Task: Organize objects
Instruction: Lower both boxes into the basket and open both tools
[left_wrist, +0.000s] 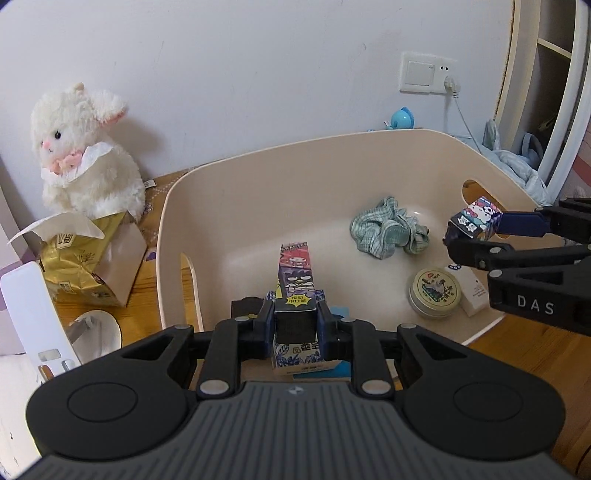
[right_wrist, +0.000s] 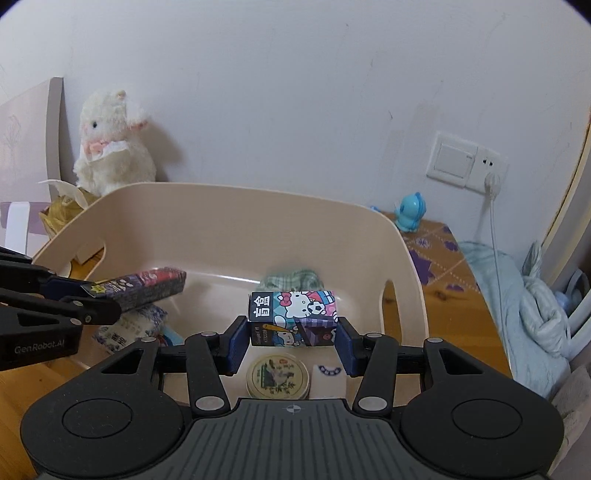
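Observation:
A beige plastic basket (left_wrist: 258, 177) (right_wrist: 221, 206) stands on the wooden table. My left gripper (left_wrist: 295, 325) is shut on a long purple cartoon box (left_wrist: 295, 277) and holds it over the basket's near left side; both show in the right wrist view, the left gripper (right_wrist: 99, 306) and the box (right_wrist: 147, 286). My right gripper (right_wrist: 291, 339) is shut on a Hello Kitty box (right_wrist: 293, 317) above the basket's right side; the left wrist view shows the right gripper (left_wrist: 469, 236) and the box (left_wrist: 474, 221). In the basket lie a green checked cloth (left_wrist: 388, 229), a round tin (left_wrist: 436, 293) (right_wrist: 277, 376), a white box (left_wrist: 471, 291) and a blue patterned pack (left_wrist: 295, 358) (right_wrist: 129, 328).
A white plush rabbit (left_wrist: 81, 147) (right_wrist: 110, 147) sits by the wall behind a gold tissue pack (left_wrist: 77, 258). A blue toy (right_wrist: 410, 214) stands at the back right. A wall socket with a plugged cable (right_wrist: 491, 184) and crumpled blue fabric (right_wrist: 528, 302) are on the right.

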